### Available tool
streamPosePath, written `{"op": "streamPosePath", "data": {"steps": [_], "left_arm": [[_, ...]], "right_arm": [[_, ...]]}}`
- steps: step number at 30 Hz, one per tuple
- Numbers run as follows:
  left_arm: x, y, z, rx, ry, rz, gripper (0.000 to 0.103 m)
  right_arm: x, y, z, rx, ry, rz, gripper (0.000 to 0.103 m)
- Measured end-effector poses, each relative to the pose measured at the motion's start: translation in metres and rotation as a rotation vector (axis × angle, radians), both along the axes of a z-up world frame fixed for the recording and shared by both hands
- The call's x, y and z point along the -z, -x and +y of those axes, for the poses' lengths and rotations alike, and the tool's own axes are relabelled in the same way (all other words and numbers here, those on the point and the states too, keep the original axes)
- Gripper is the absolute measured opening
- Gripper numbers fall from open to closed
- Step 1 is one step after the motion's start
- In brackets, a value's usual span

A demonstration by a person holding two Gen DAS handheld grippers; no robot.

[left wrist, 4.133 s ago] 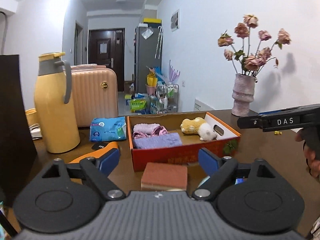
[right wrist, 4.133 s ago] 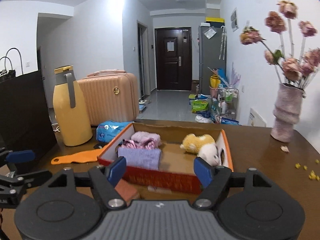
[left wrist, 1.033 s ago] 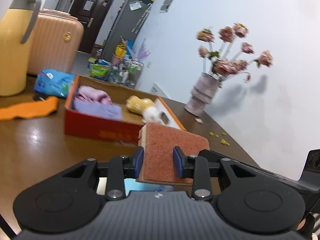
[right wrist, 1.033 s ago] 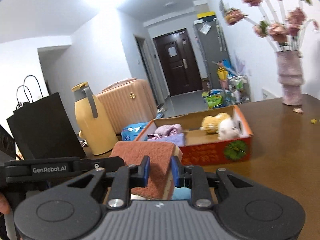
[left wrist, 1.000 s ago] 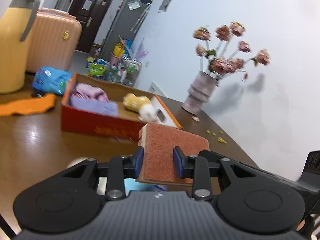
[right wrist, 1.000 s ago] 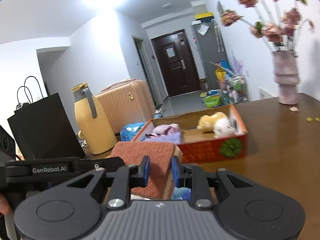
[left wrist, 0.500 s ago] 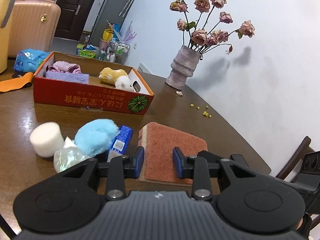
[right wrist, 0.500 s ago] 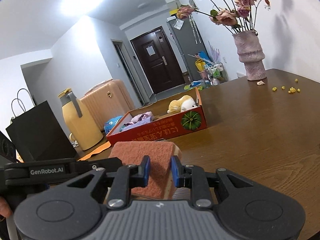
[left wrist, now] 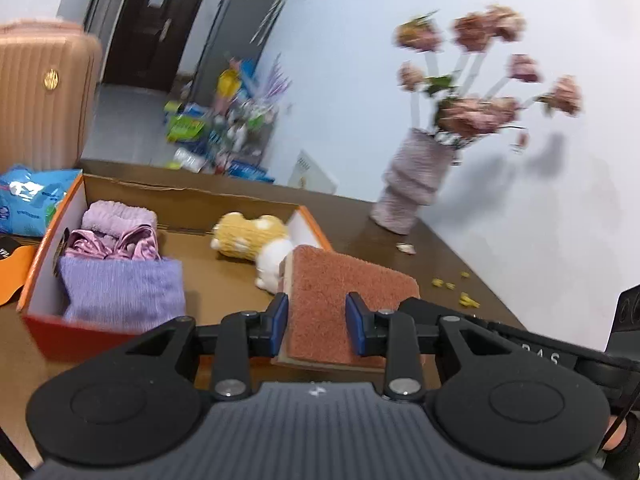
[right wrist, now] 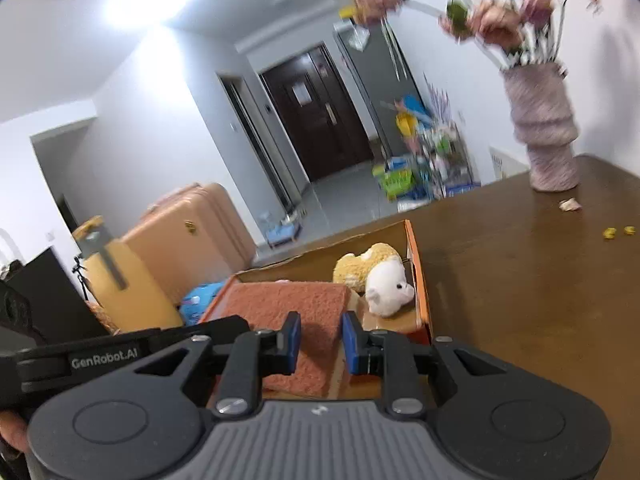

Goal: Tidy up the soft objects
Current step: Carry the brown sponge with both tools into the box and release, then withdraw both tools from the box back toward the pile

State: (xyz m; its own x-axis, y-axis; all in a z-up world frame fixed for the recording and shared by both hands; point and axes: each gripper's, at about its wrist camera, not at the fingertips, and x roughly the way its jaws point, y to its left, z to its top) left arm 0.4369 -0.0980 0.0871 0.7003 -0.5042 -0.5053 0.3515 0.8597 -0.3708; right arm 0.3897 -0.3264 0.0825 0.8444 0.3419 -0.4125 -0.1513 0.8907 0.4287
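Note:
Both grippers are shut on one rust-red sponge (left wrist: pixel 340 300), held above the front edge of the orange cardboard box (left wrist: pixel 44 236). My left gripper (left wrist: pixel 316 322) pinches its near end. My right gripper (right wrist: pixel 318 340) pinches the sponge (right wrist: pixel 288 304) from the other side. The box holds a folded purple cloth (left wrist: pixel 120 284), a pink cloth (left wrist: pixel 116 220) and a yellow-and-white plush toy (left wrist: pixel 252 236), also in the right wrist view (right wrist: pixel 376 272).
A vase of dried roses (left wrist: pixel 416 184) stands at the table's far right. A blue wipes packet (left wrist: pixel 28 196) and an orange tool (left wrist: pixel 12 276) lie left of the box. A yellow jug (right wrist: pixel 120 280) and a suitcase (right wrist: pixel 188 236) stand behind.
Both grippers have carried the sponge forward from the near table to over the box's front edge. The blue and white soft items near the front have dropped out of view.

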Motion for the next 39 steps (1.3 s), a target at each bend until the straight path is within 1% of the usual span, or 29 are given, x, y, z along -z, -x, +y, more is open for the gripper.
{"op": "streamPosePath", "data": {"steps": [2, 4, 7, 10, 12, 15, 17, 18, 19, 20, 22, 23, 24, 25, 26, 29, 31, 34, 35, 37, 39], "left_arm": [[0.011, -0.031, 0.000, -0.010, 0.010, 0.057, 0.031], [0.025, -0.054, 0.001, -0.012, 0.020, 0.100, 0.031], [0.046, -0.080, 0.003, -0.024, 0.037, 0.149, 0.032], [0.062, -0.098, 0.001, -0.019, 0.020, 0.207, 0.031], [0.072, -0.103, -0.006, -0.020, -0.003, 0.229, 0.031], [0.085, -0.110, -0.018, -0.002, -0.029, 0.272, 0.031], [0.088, -0.111, -0.020, -0.011, -0.025, 0.273, 0.032], [0.086, -0.111, -0.018, -0.011, -0.022, 0.279, 0.035], [0.083, -0.108, -0.016, -0.020, -0.026, 0.274, 0.037], [0.076, -0.103, -0.013, -0.029, -0.033, 0.246, 0.037], [0.061, -0.091, -0.008, -0.030, -0.064, 0.188, 0.038], [0.052, -0.084, -0.005, -0.031, -0.076, 0.166, 0.039], [0.043, -0.076, -0.001, -0.034, -0.089, 0.145, 0.044], [0.034, -0.070, 0.002, -0.037, -0.101, 0.126, 0.046], [0.025, -0.061, 0.006, -0.043, -0.119, 0.102, 0.047], [-0.004, -0.032, 0.021, -0.063, -0.198, 0.017, 0.051], [-0.022, -0.009, 0.036, -0.083, -0.243, -0.046, 0.060], [-0.045, 0.023, 0.059, -0.126, -0.294, -0.119, 0.066], [-0.051, 0.034, 0.064, -0.139, -0.301, -0.136, 0.068], [-0.060, 0.052, 0.072, -0.160, -0.305, -0.160, 0.076], [-0.065, 0.072, 0.081, -0.173, -0.289, -0.169, 0.082]], "right_arm": [[0.002, -0.034, 0.002, -0.003, 0.020, 0.041, 0.022], [0.008, -0.067, 0.008, 0.002, 0.068, 0.081, 0.022], [0.018, -0.102, 0.015, -0.010, 0.124, 0.140, 0.022], [0.030, -0.131, 0.018, -0.024, 0.167, 0.223, 0.023], [0.036, -0.143, 0.020, -0.018, 0.181, 0.270, 0.024], [0.045, -0.152, 0.027, 0.003, 0.245, 0.294, 0.029], [0.050, -0.154, 0.030, 0.013, 0.277, 0.317, 0.029], [0.050, -0.153, 0.029, 0.017, 0.280, 0.311, 0.030], [0.049, -0.151, 0.028, 0.015, 0.277, 0.308, 0.031], [0.046, -0.148, 0.028, 0.010, 0.270, 0.309, 0.036], [0.037, -0.139, 0.028, 0.001, 0.273, 0.289, 0.039], [0.031, -0.135, 0.027, 0.000, 0.282, 0.276, 0.039], [0.023, -0.129, 0.028, 0.002, 0.291, 0.261, 0.039], [0.016, -0.124, 0.028, 0.003, 0.292, 0.247, 0.039], [0.007, -0.117, 0.027, 0.003, 0.289, 0.231, 0.040], [-0.020, -0.090, 0.024, 0.004, 0.298, 0.173, 0.043], [-0.037, -0.065, 0.020, 0.003, 0.314, 0.126, 0.047], [-0.057, -0.030, 0.010, 0.023, 0.318, 0.075, 0.048], [-0.061, -0.022, 0.008, 0.032, 0.317, 0.064, 0.050], [-0.069, -0.003, 0.003, 0.045, 0.299, 0.039, 0.051], [-0.074, 0.014, 0.002, 0.053, 0.265, 0.009, 0.051]]}}
